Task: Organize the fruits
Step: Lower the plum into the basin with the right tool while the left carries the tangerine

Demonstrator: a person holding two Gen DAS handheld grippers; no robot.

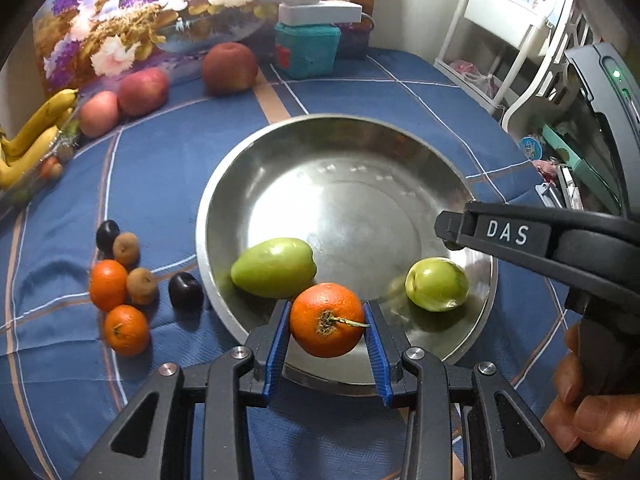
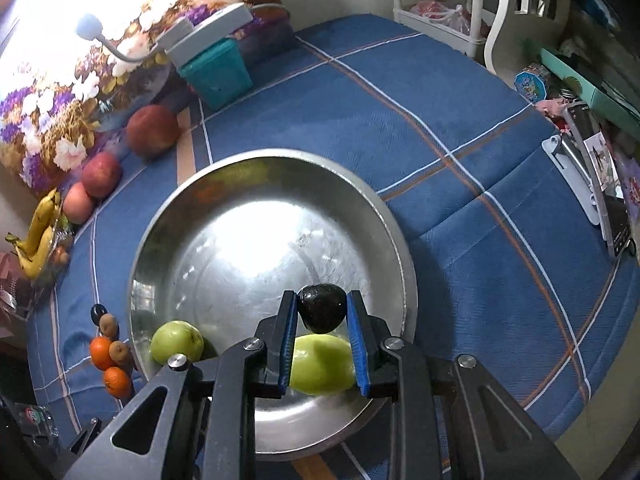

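Note:
A steel bowl [image 1: 280, 140] sits mid-table on the blue cloth and holds two green fruits [image 1: 274, 267] [image 1: 437, 284]. My left gripper [image 1: 326, 320] is shut on an orange tangerine [image 1: 326, 318] just above the bowl's near rim. My right gripper [image 2: 322, 312] is shut on a dark plum [image 2: 322, 307] above the bowl [image 2: 384, 208], over a green fruit [image 2: 322, 364]; the other green fruit [image 2: 177, 341] lies at the bowl's left. The right gripper also shows in the left wrist view [image 1: 452, 236], its tips mostly hidden.
Left of the bowl lie two tangerines [image 1: 107, 285] [image 1: 126, 330], two kiwis [image 1: 141, 285], and two dark plums [image 1: 185, 290]. Apples [image 1: 142, 90], a peach-red fruit [image 1: 229, 67], and bananas [image 1: 34, 136] line the back left. A teal box [image 1: 307, 50] stands behind. Shelves stand right.

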